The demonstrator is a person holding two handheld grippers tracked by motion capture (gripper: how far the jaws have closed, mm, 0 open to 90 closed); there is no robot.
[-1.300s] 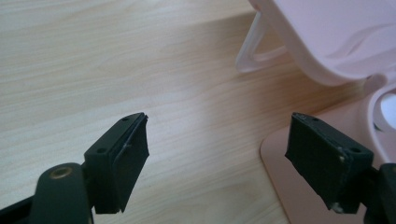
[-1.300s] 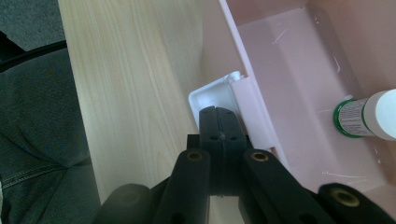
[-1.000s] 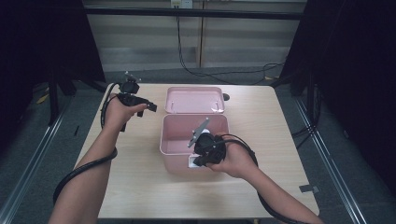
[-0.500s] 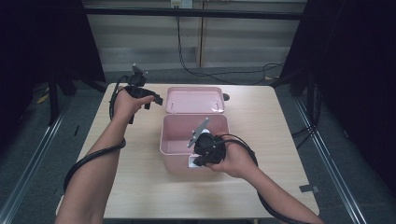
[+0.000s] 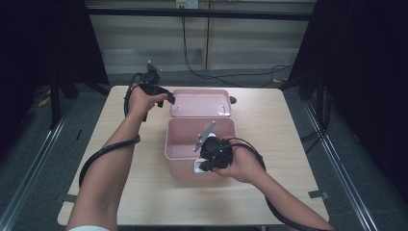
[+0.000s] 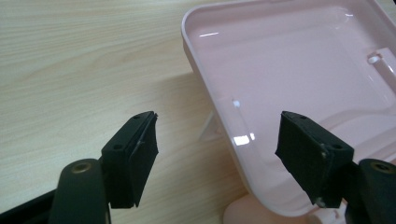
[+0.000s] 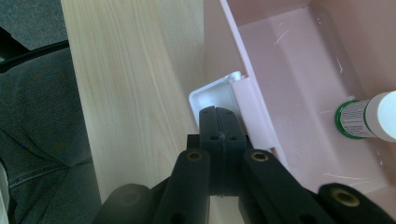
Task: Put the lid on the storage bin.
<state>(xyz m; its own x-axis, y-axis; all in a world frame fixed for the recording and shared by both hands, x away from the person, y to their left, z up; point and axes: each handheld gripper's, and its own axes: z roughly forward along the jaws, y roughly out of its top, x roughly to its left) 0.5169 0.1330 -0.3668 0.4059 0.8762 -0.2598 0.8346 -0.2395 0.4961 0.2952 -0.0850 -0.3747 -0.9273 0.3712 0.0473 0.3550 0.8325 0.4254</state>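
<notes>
High view, box: the pink box [image 5: 185,139] sits mid-table with its top open, and the pink lid [image 5: 201,102] lies just beyond it at 12 o'clock, inner face up.
High view, hands: the left gripper [image 5: 168,98] reaches the lid's edge at 9 o'clock; the right gripper [image 5: 201,166] rests against the box's front wall at 6 o'clock.
Left gripper view, jaws: they stand well apart and have just been closing a little; the lid's [image 6: 299,84] rim lies between them, neither pad pressing on it yet.
Left gripper view, table: bare wooden table [image 6: 70,60] from 9 to 12 o'clock.
Right gripper view, jaws: the right gripper [image 7: 219,122] is pressed fully together, its tips at the white latch [image 7: 215,95] on the box wall [image 7: 219,32]; whether they pinch the latch I cannot tell.
Right gripper view, contents: a white bottle with a green label [image 7: 366,119] lies inside at 3 o'clock.
Progress: judged from this, the lid is off and not yet gripped; lifting it back onto the box and fastening the latch remain.
Hard to make out: the bottle is cut off by the frame; the lid's far side runs out of the left gripper view.
</notes>
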